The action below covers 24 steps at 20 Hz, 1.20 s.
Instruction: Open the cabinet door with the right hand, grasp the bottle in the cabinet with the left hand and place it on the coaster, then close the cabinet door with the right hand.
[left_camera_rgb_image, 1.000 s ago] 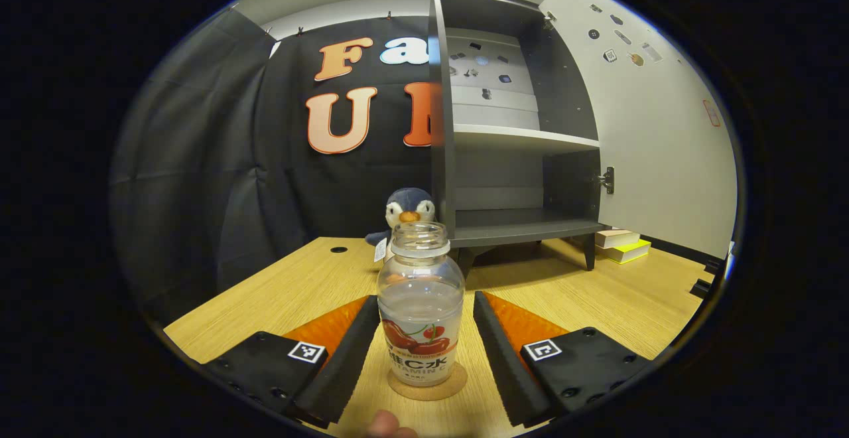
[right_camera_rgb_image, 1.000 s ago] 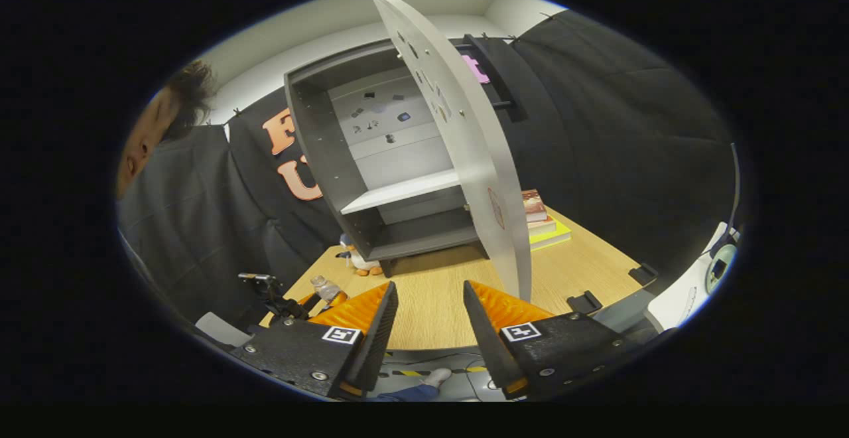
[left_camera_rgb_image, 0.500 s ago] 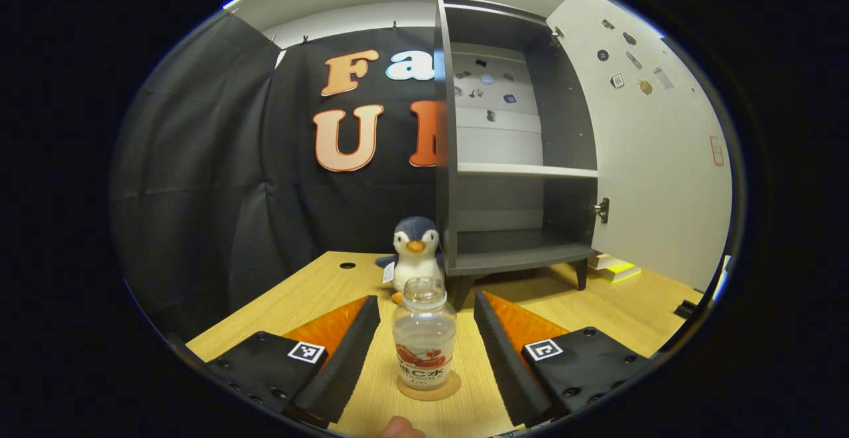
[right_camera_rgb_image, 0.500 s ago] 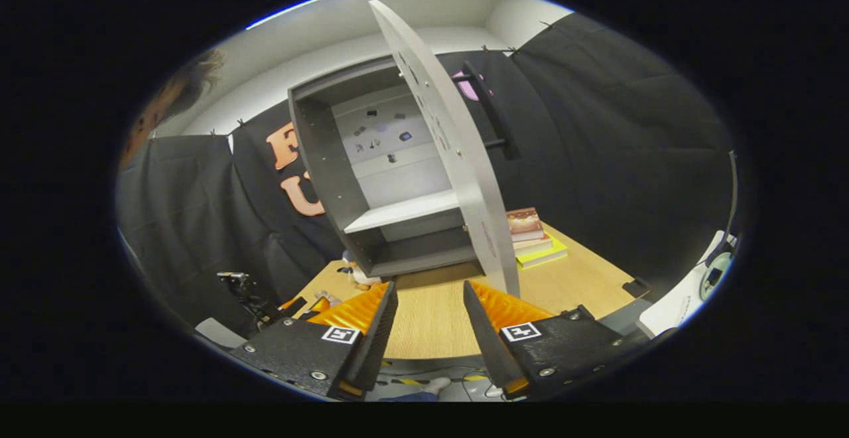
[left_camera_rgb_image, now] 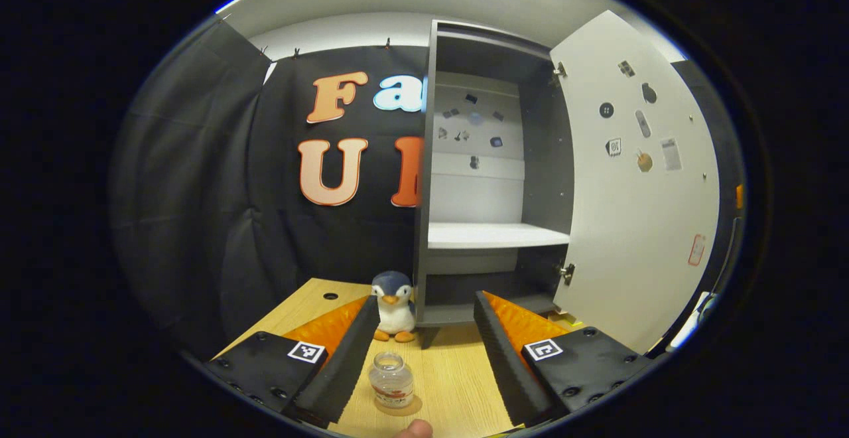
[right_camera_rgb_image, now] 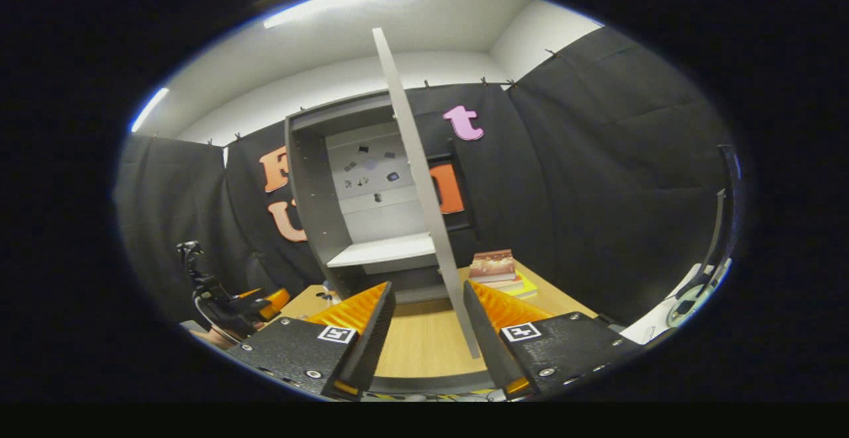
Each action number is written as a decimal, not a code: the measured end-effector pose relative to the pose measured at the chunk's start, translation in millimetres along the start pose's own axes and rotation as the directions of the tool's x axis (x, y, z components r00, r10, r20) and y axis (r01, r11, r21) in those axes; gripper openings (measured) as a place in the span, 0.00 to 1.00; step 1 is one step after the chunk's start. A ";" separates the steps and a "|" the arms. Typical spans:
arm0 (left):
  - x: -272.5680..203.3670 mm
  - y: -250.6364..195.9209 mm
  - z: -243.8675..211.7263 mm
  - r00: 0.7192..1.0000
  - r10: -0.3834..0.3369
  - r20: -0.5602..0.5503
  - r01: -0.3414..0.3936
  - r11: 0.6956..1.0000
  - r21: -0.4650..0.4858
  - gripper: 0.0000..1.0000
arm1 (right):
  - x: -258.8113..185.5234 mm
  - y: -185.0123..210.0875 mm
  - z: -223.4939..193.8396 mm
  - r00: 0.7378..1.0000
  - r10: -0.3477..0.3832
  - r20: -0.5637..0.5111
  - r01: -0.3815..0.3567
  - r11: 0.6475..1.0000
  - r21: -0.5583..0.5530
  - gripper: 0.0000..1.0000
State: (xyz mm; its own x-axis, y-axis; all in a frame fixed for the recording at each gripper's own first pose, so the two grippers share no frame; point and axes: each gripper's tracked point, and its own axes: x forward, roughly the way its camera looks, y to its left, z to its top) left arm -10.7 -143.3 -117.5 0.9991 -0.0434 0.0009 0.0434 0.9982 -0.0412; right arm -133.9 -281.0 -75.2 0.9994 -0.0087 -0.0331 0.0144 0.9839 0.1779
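left gripper view, low centre: bottle [left_camera_rgb_image: 392, 388] on coaster [left_camera_rgb_image: 400, 406], left gripper [left_camera_rgb_image: 424, 358] spread empty; right gripper [right_camera_rgb_image: 424, 332] spread, door [right_camera_rgb_image: 424, 206] edge between fingers for closing.

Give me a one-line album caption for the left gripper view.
Open left gripper hangs over the bottle on its coaster, facing the open cabinet.

clear plastic bottle [left_camera_rgb_image: 391, 388], wood-grain table [left_camera_rgb_image: 451, 385] — matt
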 end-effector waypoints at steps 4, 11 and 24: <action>-5.7 -22.0 48.0 0.999 -0.030 0.040 0.030 0.999 0.013 0.96 | 11.8 -23.5 34.9 0.998 -0.003 0.055 0.004 1.000 -0.014 0.71; -8.3 -37.3 67.0 0.999 -0.050 0.011 0.051 0.998 -0.035 0.96 | 58.9 -58.1 52.8 0.999 0.006 0.045 -0.005 1.000 -0.025 0.82; 9.7 -29.4 61.5 0.999 0.011 -0.045 -0.012 1.000 -0.023 0.99 | 72.9 -56.2 49.2 0.997 0.076 0.029 -0.075 0.995 -0.059 0.87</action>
State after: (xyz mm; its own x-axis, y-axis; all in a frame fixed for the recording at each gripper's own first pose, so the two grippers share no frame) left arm -2.2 -170.5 -54.9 0.9984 -0.0345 -0.0450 0.0315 0.9974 -0.0646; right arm -60.3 -345.7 -39.2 0.9981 0.0614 0.0089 -0.0621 0.9907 0.1213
